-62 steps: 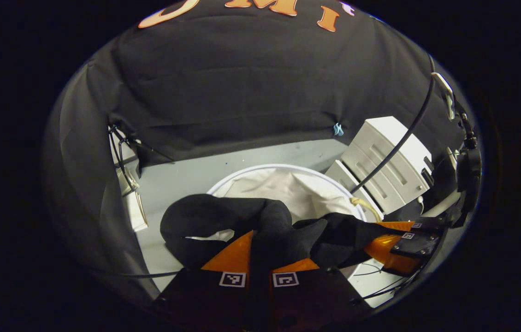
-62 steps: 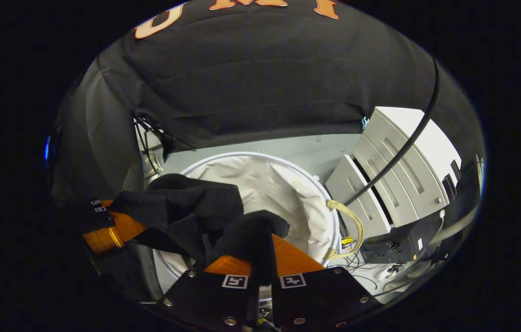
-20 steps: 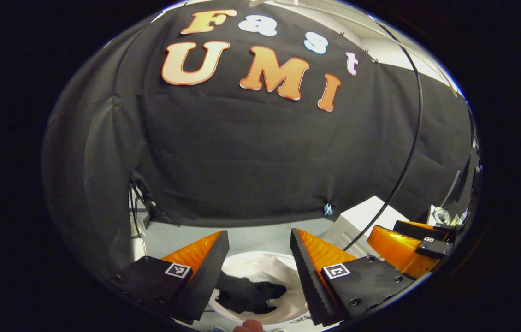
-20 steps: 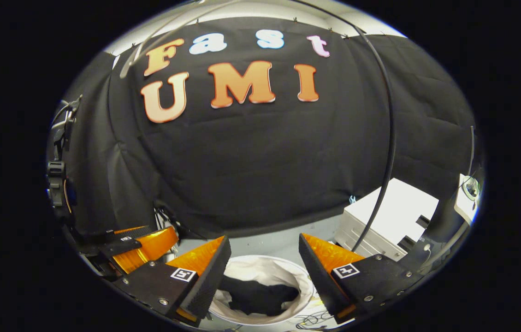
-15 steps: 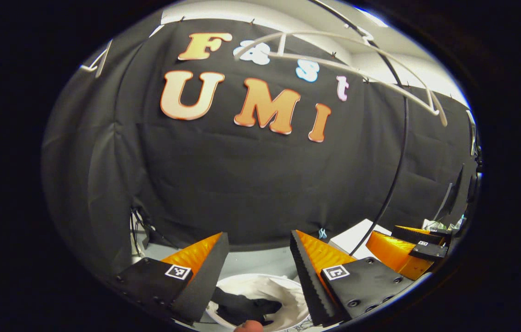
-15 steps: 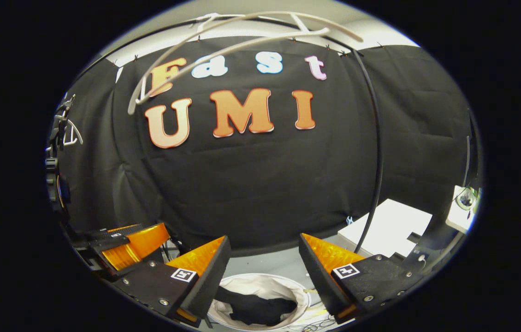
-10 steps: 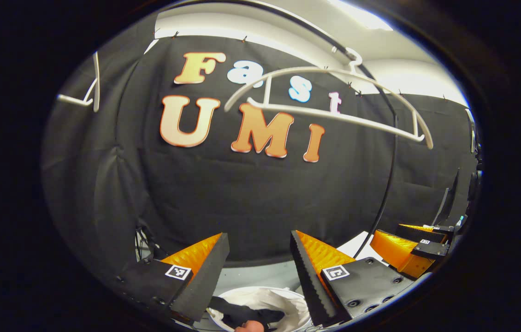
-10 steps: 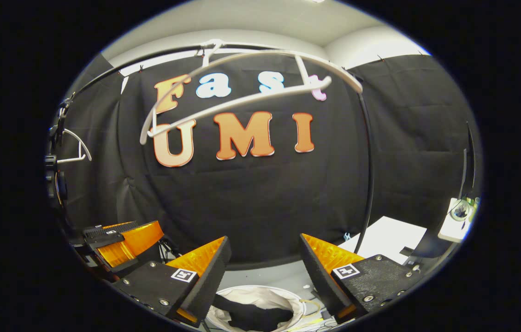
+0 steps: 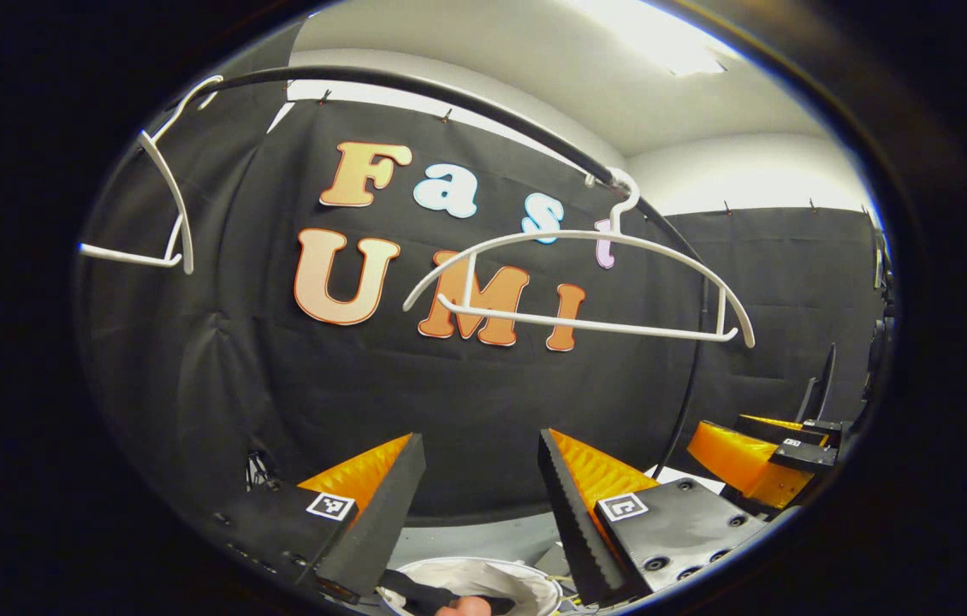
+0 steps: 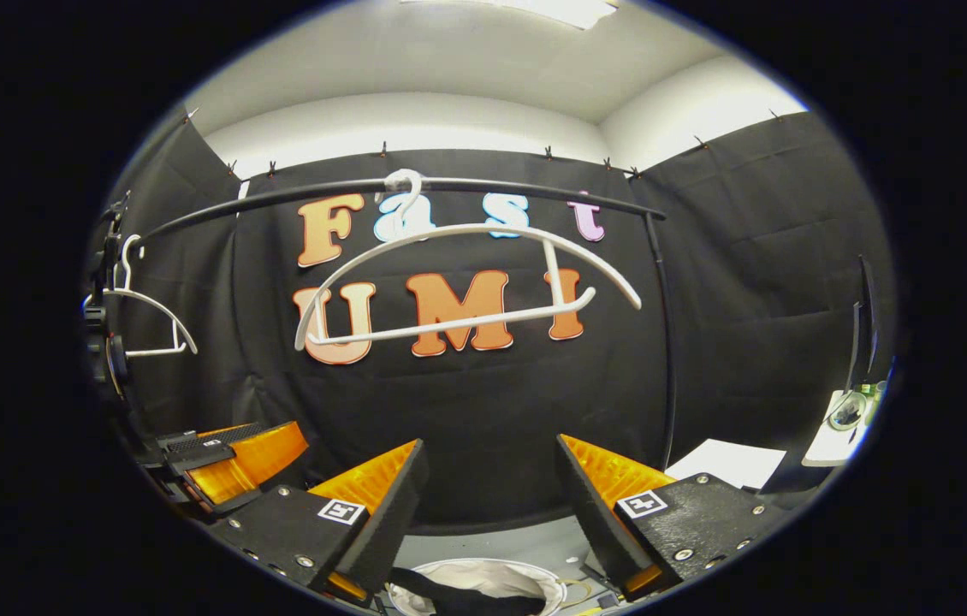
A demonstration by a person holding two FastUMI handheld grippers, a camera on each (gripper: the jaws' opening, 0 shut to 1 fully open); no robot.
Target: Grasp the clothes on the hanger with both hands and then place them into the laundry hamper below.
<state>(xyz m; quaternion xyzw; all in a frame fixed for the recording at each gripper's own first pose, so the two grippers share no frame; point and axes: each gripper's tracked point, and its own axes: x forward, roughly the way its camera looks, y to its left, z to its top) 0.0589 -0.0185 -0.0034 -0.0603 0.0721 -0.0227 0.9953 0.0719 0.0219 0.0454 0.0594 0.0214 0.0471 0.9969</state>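
Both grippers are being held up with fingers spread wide — the left gripper [image 9: 482, 479] and the right gripper [image 10: 490, 488] are gripping nothing. The black clothes [image 10: 466, 599] are lying inside the white laundry hamper [image 10: 545, 585] below. The white hanger [image 10: 466, 274] is hanging bare on the black rail [image 10: 518, 186].

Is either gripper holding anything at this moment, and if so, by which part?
Nothing is held. The left gripper and right gripper both stand open and bare; the black clothes lie in the laundry hamper below.
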